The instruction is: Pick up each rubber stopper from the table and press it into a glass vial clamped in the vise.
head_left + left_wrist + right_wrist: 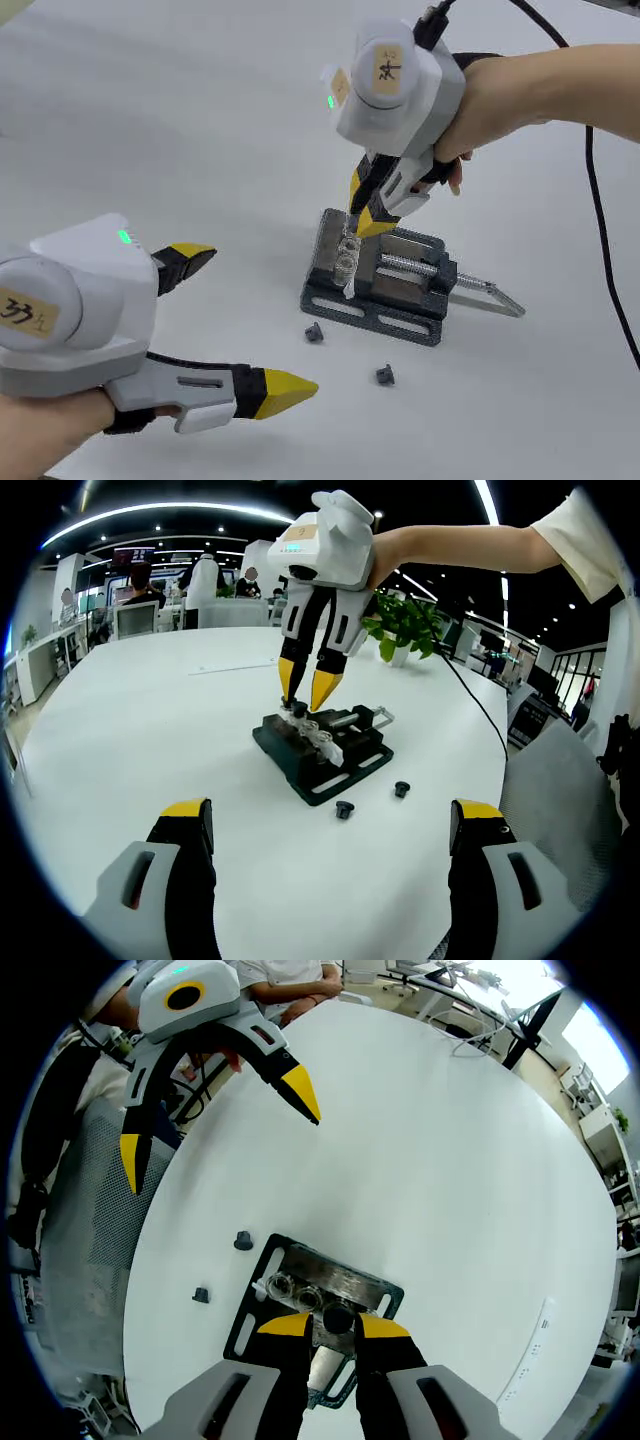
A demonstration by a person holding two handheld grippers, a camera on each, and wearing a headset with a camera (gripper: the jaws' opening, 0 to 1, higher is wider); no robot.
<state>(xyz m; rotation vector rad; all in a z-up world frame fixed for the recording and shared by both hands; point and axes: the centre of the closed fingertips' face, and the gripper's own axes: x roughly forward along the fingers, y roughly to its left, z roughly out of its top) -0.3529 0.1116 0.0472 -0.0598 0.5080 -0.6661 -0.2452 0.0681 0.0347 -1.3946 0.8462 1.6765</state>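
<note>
- Left gripper (264,317): mine, low at the left over the white bench (200,120). Its jaws are spread wide with nothing between them, and it is well apart from the vise.
- First loose stopper (314,332): small and dark, lying on the bench just in front of the left corner of the vise base.
- Glass vials (347,255): clear and upright, in a short row clamped between the vise cheeks. I cannot tell the exact count.
- Right gripper (362,217): mine, pointing steeply down onto the vial row. Its jaws are drawn narrow and pinch one stopper.
- Held stopper (338,1317): dark and round, between my right jaw tips at the end of the vial row. I cannot tell whether it is seated in a vial.
- Vise (400,290): dark metal, sitting flat on the bench, its screw running out to the right.
- Second loose stopper (385,375): the same kind, on the bench in front of the vise, apart from the first.
- Vise handle (492,296): a thin bar sticking out from the right end of the vise.
- Black cable (600,200): runs from the rear of the right gripper down the right side of the bench.
</note>
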